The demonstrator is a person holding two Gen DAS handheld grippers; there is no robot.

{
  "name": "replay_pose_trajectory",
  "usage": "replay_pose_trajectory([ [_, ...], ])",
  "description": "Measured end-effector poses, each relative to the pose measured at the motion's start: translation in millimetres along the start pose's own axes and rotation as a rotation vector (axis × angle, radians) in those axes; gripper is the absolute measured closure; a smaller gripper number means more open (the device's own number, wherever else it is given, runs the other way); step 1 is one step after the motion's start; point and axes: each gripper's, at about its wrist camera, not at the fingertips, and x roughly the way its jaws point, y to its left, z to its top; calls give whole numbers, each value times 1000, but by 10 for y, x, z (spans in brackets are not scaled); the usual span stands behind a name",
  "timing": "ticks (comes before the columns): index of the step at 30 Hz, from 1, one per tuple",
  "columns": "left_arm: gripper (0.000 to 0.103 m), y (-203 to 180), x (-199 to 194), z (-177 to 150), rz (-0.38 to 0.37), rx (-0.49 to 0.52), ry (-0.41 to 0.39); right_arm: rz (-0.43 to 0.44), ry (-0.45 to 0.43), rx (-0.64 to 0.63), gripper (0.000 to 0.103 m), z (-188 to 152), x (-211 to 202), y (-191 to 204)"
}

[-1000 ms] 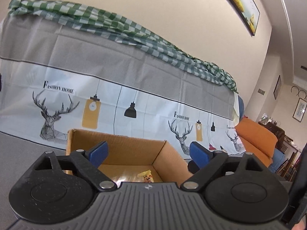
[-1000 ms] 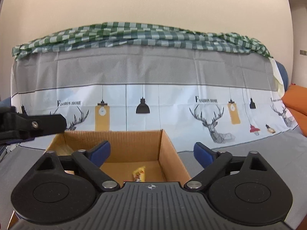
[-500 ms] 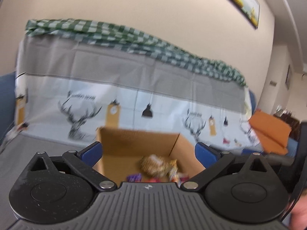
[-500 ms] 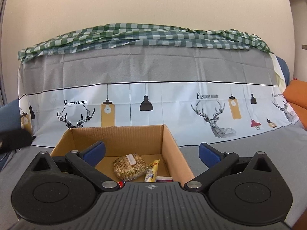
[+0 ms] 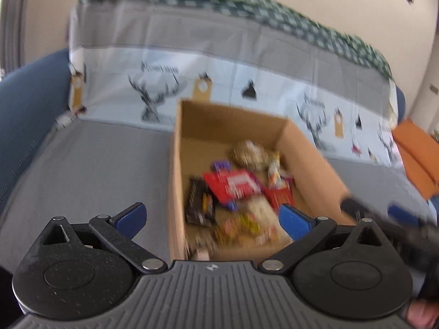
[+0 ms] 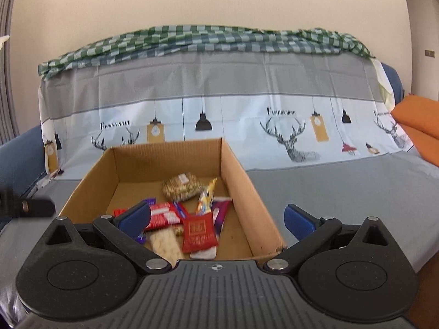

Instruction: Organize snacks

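An open cardboard box point(image 6: 241, 189) point(image 5: 175, 181) sits on a grey-covered sofa seat with several snack packets inside. Among them are a round brown cake packet point(image 6: 179, 186) point(image 5: 249, 155), a red packet point(image 6: 199, 233), a red-and-white wrapper point(image 5: 233, 185) and a dark bar point(image 5: 199, 203). My right gripper point(image 6: 216, 220) hovers open over the box's near end, nothing between its blue pads. My left gripper point(image 5: 211, 218) is also open and empty, straddling the box's left wall. The right gripper's finger point(image 5: 384, 219) shows at the right of the blurred left wrist view.
A sofa cover point(image 6: 247, 126) printed with deer and lamps hangs over the backrest, topped by a green checked cloth point(image 6: 205, 39). An orange cushion point(image 6: 417, 120) lies at the right. A blue armrest point(image 5: 30, 104) rises at the left. Grey seat point(image 5: 90, 161) stretches left of the box.
Both views have tilted down and pulled back, so the box interior with its snacks has come into sight. The left view has swung left; its jaws stand slightly wider. A brown cake packet appeared in the box.
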Motion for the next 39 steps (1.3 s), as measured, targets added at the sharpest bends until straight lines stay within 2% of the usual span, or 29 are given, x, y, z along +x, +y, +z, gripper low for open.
replay_pose_trajectory([
  [2, 1, -15, 108, -57, -19, 18, 74, 16, 18, -8, 1, -17, 46, 25],
  [3, 1, -2, 141, -55, -22, 22, 82, 23, 37, -8, 1, -27, 83, 37],
  [7, 1, 72, 217, -8, 49, 38, 47, 28, 99, -24, 1, -61, 213, 109],
  [12, 1, 185, 293, 59, 50, -30, 73, 29, 132, -4, 1, -65, 325, 102],
  [39, 1, 60, 380, 22, 55, 12, 88, 82, 122, -30, 1, -58, 374, 170],
])
